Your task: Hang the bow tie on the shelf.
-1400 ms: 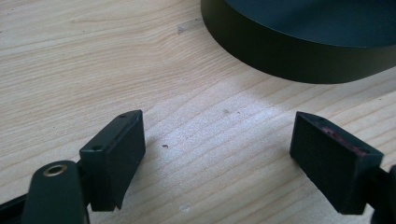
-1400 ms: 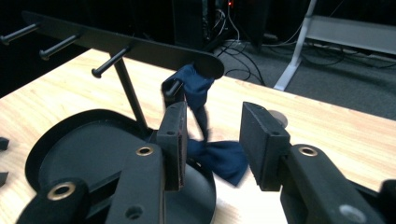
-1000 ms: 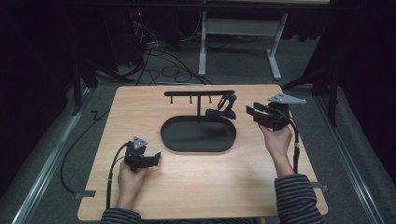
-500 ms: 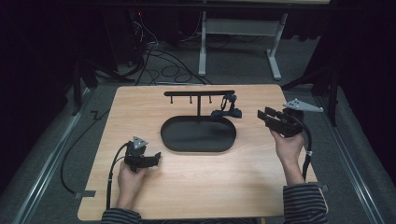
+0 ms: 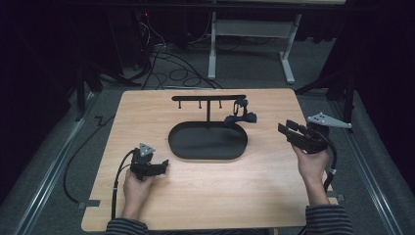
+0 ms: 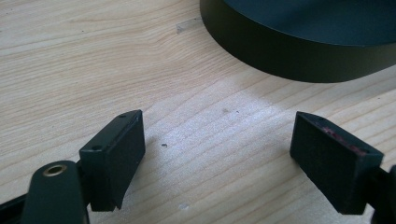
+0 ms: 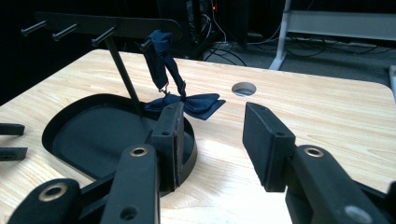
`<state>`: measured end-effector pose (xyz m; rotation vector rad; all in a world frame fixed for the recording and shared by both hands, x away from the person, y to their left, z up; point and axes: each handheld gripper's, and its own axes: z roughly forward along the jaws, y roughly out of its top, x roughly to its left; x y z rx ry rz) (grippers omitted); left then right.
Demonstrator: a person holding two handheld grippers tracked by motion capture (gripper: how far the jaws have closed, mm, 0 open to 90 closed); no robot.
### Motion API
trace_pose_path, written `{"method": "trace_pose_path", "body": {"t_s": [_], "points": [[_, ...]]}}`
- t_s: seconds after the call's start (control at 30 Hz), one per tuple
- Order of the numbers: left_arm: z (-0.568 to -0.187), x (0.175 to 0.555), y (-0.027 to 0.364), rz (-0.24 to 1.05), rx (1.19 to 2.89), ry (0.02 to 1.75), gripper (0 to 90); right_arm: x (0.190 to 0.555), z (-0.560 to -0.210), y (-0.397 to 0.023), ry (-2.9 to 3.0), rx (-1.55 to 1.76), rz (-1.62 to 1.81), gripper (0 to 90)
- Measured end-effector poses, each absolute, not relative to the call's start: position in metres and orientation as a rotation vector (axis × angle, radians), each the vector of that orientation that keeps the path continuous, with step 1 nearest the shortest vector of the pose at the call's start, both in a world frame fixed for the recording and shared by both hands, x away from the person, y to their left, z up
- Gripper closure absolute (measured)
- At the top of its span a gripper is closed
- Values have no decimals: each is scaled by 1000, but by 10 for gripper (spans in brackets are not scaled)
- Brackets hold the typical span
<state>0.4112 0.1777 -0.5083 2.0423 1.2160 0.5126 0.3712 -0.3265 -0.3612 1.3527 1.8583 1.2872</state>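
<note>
Dark floor and a tangle of cables surround my wooden table point(image 5: 205, 196), with a white-legged frame standing beyond its far edge. I take the black oval tray point(image 5: 208, 142) at the table's middle as my landmark. From its far side rises a thin post carrying one horizontal bar point(image 5: 208, 98) with four pegs under it. One dark blue bow tie point(image 5: 241, 117) hangs by its strap from the peg at the bar's right end; the bow itself droops to the tray's far right rim and lies partly over it, partly on the wood.

My left gripper point(image 5: 164, 165) sits near the tray's near-left corner, held low over the table. In the left gripper view its jaws stand wide apart with bare wood between them and the tray's wall just ahead; it holds nothing.

My right gripper point(image 5: 285, 128) is well to the right of the tray, pointing back toward it. In the right gripper view its jaws are parted about halfway, with nothing between them, and the bow tie lies ahead, clear of the pads point(image 7: 175, 135). One round hole point(image 7: 243, 88) in the tabletop shows beyond the tie. The tray's rim lies between that gripper and the hanging strap; the post stands behind the tie on the left.

Count: one tray, one bar, four pegs, one bow tie, two grippers.
</note>
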Motion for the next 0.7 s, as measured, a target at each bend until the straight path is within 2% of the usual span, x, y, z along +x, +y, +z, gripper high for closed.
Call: {"method": "trace_pose_path", "body": {"t_s": [0.7], "points": [[-508, 411, 178, 512, 2043, 1214, 185, 342, -378, -335, 1809, 1389, 1336, 603]]}}
